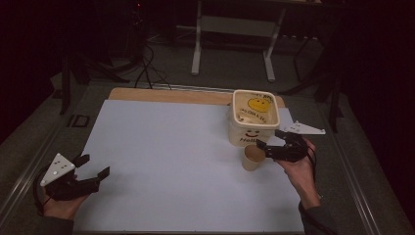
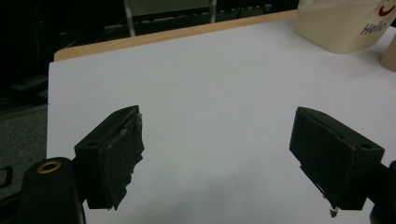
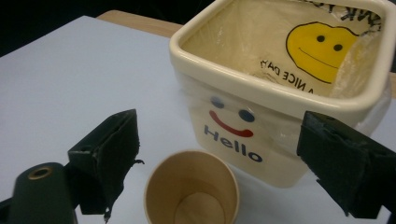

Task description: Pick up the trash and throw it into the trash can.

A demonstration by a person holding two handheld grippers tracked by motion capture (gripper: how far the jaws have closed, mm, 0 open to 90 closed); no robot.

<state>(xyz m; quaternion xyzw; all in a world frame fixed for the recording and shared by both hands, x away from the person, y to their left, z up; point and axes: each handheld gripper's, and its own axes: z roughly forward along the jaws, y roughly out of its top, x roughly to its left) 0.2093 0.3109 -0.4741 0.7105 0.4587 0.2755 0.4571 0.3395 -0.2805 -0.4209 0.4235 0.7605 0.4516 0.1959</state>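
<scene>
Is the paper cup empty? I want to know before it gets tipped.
Yes. The right gripper view looks straight into the paper cup and shows its bare bottom.

One paper cup (image 1: pixel 252 157), one cream bin (image 1: pixel 254 117), two tools: left tool (image 1: pixel 93 166), right tool (image 1: pixel 270 139).

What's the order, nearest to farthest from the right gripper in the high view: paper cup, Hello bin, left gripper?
From the right gripper:
1. Paper cup, just below its jaws.
2. Hello bin, right behind the cup.
3. Left gripper, far across the table.
</scene>
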